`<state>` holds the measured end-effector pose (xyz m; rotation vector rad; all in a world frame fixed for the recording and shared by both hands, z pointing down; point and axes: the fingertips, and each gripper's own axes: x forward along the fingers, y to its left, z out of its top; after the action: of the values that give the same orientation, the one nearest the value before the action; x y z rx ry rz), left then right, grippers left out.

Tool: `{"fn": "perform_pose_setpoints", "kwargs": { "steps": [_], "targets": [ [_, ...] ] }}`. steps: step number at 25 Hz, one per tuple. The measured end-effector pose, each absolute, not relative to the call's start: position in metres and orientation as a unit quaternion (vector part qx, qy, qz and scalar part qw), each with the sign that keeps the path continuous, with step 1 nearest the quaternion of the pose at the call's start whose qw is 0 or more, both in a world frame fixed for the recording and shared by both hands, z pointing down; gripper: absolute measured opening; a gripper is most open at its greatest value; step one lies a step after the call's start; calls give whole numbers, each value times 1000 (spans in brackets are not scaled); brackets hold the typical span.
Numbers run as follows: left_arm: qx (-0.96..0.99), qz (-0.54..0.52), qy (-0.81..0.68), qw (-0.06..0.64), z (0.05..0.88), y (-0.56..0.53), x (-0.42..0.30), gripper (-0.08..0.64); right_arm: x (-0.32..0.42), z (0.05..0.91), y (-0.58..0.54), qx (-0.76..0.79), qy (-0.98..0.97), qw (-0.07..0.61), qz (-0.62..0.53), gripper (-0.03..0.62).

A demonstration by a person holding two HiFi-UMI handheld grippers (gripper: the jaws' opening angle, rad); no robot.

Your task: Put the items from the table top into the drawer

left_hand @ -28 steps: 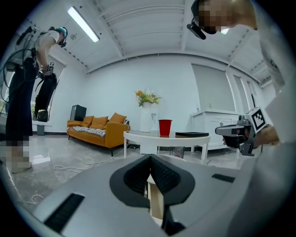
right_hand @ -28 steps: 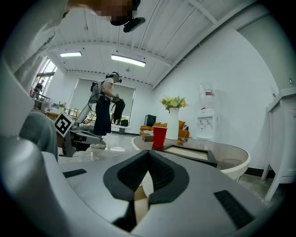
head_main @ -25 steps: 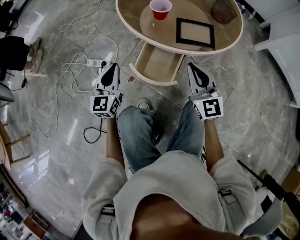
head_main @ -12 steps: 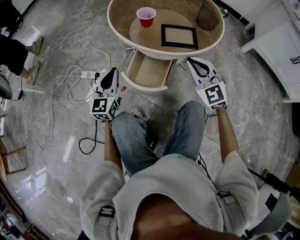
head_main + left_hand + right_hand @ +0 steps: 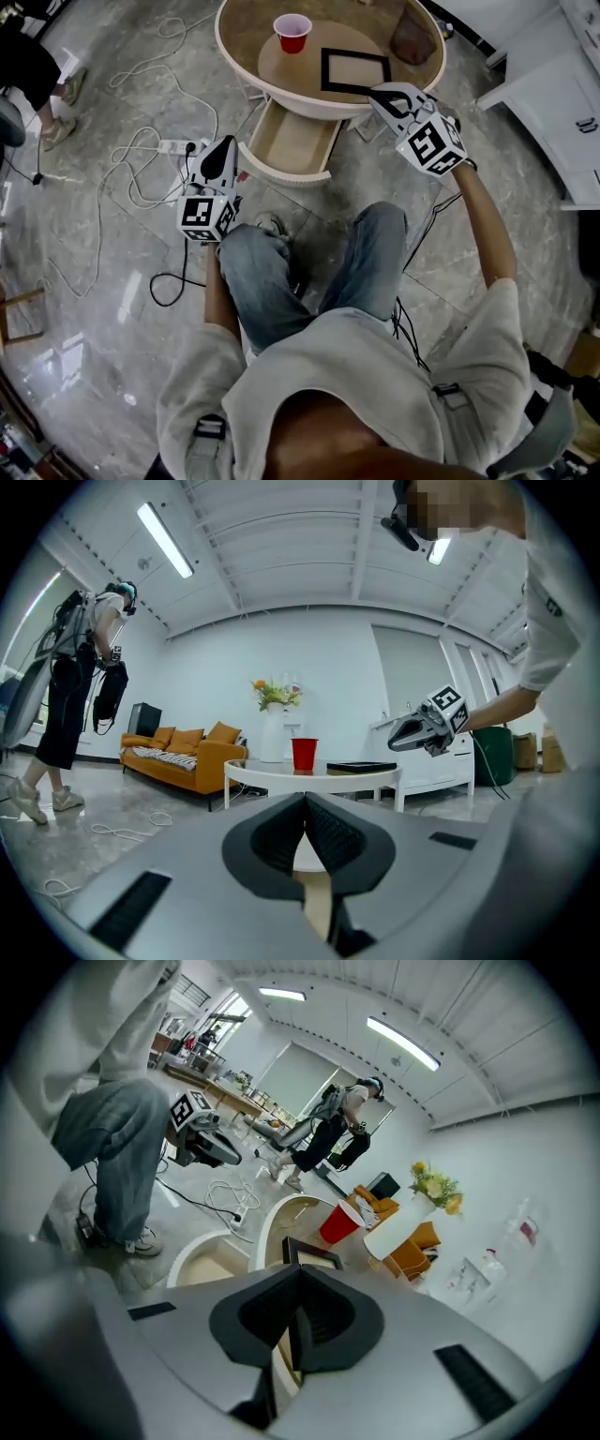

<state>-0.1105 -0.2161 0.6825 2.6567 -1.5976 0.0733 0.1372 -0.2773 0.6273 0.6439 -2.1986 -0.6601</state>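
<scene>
Round counter [image 5: 246, 26] seen from above, with an open drawer [image 5: 292, 142] drawn out from under its near edge. The drawer shows only its bare pale wooden floor. All task items lie on the counter:
- A red cup [image 5: 292, 33] stands upright toward the far left edge, its inside showing only red.
- A black picture frame [image 5: 355, 71] lies flat by the near edge.
- A brown lumpy item [image 5: 415, 37] of unclear kind sits at the far right edge.

The right gripper [image 5: 377, 92] hangs over the near right edge, just beside the frame's near right corner. Its jaws are pressed together with nothing between them. The left gripper [image 5: 223, 143] is held off the counter, left of the drawer, above a power strip [image 5: 178, 146] on the floor. Its jaws are likewise together and empty.
</scene>
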Motion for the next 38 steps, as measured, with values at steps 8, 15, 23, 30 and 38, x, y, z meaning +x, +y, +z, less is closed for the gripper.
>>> {"fn": "perform_pose_setpoints", "kwargs": {
  "steps": [8, 15, 23, 30, 38],
  "targets": [
    [856, 21, -515, 23, 683, -217, -111, 15, 128, 646, -295, 178, -881, 408, -162, 99],
    [856, 21, -515, 25, 687, -219, -114, 15, 137, 665, -311, 154, -883, 433, -96, 178],
    [855, 20, -517, 24, 688, -222, -115, 15, 142, 676, -314, 135, -879, 454, -60, 158],
    [854, 15, -519, 24, 687, -221, -115, 15, 139, 677, -311, 136, -865, 474, -90, 98],
    [852, 15, -524, 19, 682, -212, -117, 15, 137, 674, -303, 160, -855, 474, -138, 87]
  ]
}}
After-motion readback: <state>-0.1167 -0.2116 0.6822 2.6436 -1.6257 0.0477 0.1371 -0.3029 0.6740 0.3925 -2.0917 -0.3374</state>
